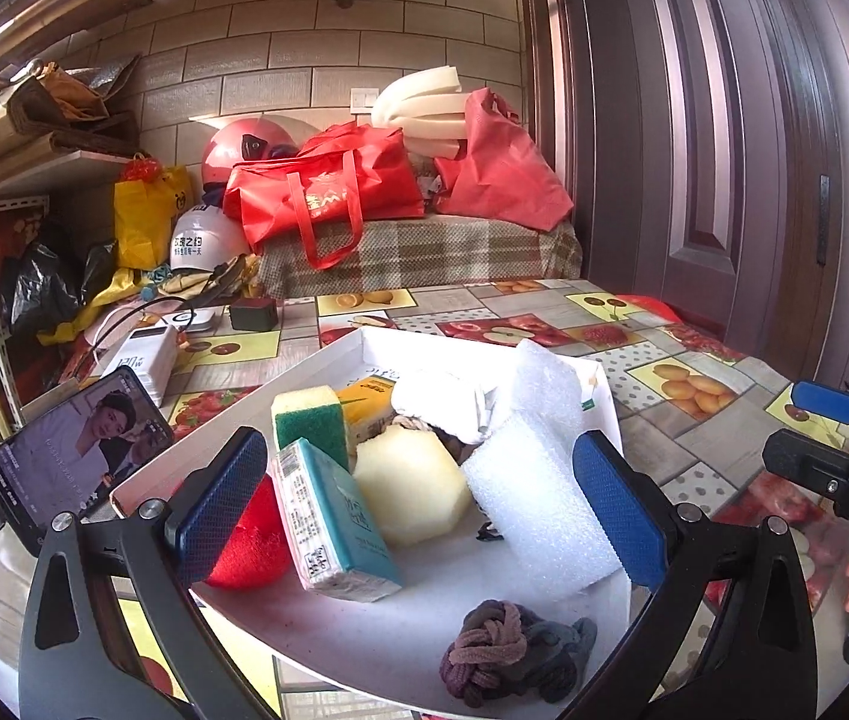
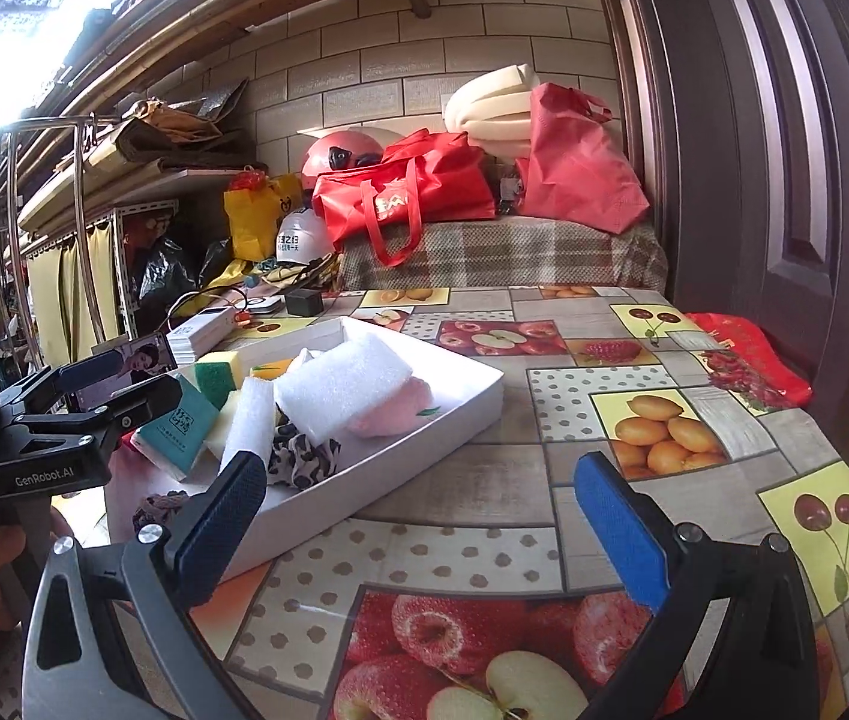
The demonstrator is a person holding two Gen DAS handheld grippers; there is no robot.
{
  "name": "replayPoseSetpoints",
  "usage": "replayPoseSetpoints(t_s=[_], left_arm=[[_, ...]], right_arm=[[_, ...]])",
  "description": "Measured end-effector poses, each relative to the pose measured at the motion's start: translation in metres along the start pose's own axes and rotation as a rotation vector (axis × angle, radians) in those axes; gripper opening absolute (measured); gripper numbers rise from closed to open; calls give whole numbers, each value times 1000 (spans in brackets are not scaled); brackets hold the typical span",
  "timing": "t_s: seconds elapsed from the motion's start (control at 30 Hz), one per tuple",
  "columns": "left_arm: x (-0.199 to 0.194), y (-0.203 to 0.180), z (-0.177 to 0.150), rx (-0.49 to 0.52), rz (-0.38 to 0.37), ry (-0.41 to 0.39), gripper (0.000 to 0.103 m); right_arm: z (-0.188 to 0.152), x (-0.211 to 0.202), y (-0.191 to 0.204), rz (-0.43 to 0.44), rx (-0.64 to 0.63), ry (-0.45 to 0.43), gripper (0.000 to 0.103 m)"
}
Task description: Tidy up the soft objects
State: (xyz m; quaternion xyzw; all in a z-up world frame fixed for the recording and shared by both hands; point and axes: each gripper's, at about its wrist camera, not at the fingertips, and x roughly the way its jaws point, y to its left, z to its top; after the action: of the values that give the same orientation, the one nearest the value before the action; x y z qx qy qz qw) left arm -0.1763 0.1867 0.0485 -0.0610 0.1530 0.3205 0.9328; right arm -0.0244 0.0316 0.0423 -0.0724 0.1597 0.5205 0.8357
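Observation:
A white tray (image 1: 328, 636) on the fruit-print table holds soft things: white foam blocks (image 1: 538, 516), a pale yellow sponge (image 1: 412, 495), a teal tissue pack (image 1: 334, 525), a green-yellow scrub sponge (image 1: 310, 420), a red ball (image 1: 250, 540), a white cloth (image 1: 442, 402) and a purple knotted hair tie (image 1: 487, 654). My left gripper (image 1: 421, 504) is open and empty, its fingers spread over the tray's near end. My right gripper (image 2: 421, 525) is open and empty over the bare table, right of the tray (image 2: 424, 438). The right wrist view shows a leopard scrunchie (image 2: 301, 459) and pink cloth (image 2: 391, 414).
A phone (image 1: 79, 444) playing video leans left of the tray, with a white power bank (image 1: 145, 360) and cables behind. Red bags (image 1: 328, 192), helmets and foam rolls pile on a plaid bench at the back. A dark door (image 1: 754, 150) stands to the right.

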Motion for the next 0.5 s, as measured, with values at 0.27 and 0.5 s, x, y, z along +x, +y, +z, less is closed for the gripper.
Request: replayPoseSetpoints(t_s=[0.27, 0.5], left_arm=[[-17, -19, -6, 1, -34, 15, 103], [-43, -60, -12, 90, -50, 5, 103]], right_arm=[[-1, -59, -23, -97, 80, -205, 103], [-13, -95, -21, -243, 19, -259, 103]])
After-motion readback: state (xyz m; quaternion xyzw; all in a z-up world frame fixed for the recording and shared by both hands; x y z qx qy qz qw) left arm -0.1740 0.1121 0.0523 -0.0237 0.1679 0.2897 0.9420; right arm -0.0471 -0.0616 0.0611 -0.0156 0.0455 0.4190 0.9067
